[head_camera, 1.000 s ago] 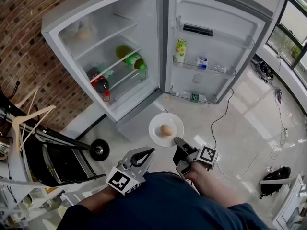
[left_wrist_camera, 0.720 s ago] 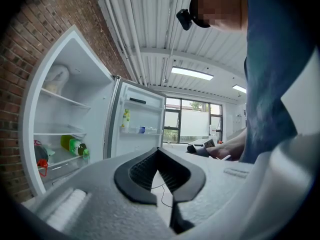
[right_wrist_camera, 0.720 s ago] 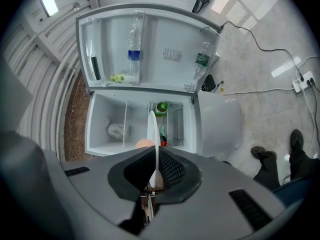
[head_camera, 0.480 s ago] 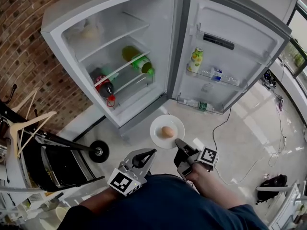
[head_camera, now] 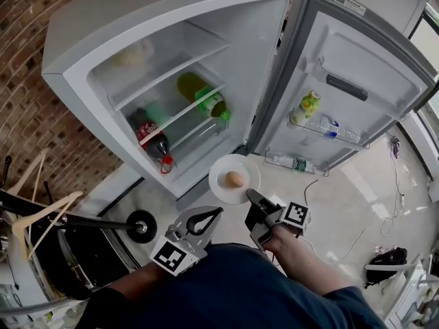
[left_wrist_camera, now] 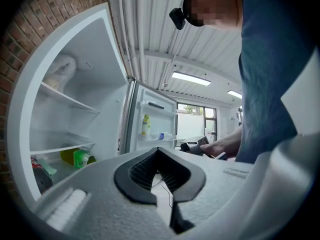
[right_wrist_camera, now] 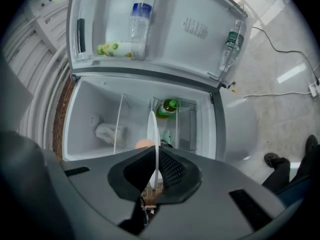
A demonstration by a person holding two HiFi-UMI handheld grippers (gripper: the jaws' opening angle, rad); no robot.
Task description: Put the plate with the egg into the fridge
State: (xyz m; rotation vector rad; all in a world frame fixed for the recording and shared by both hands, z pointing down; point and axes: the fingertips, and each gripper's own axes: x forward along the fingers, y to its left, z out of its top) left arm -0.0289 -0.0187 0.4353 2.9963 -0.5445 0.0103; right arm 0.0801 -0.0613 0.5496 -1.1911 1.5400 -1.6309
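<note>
Lab/test-type room, not a home: fridge (head_camera: 171, 81) alone vs brick wall (head_camera: 27, 81), loose cables (right_wrist_camera: 277, 94) on glossy floor (head_camera: 343, 184), strip lights (left_wrist_camera: 190, 77), corrugated ceiling (left_wrist_camera: 150, 24), big windows (left_wrist_camera: 189, 128)

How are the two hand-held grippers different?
The right hand-held gripper pinches the plate with the egg; the left hand-held gripper holds nothing. The right one is dark grey, the left one pale grey. Both have closed jaws.

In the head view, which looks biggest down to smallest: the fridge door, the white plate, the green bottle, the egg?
1. Fridge door, by far the largest.
2. White plate and green bottle: too alike to rank.
3. Egg, the smallest.
</note>
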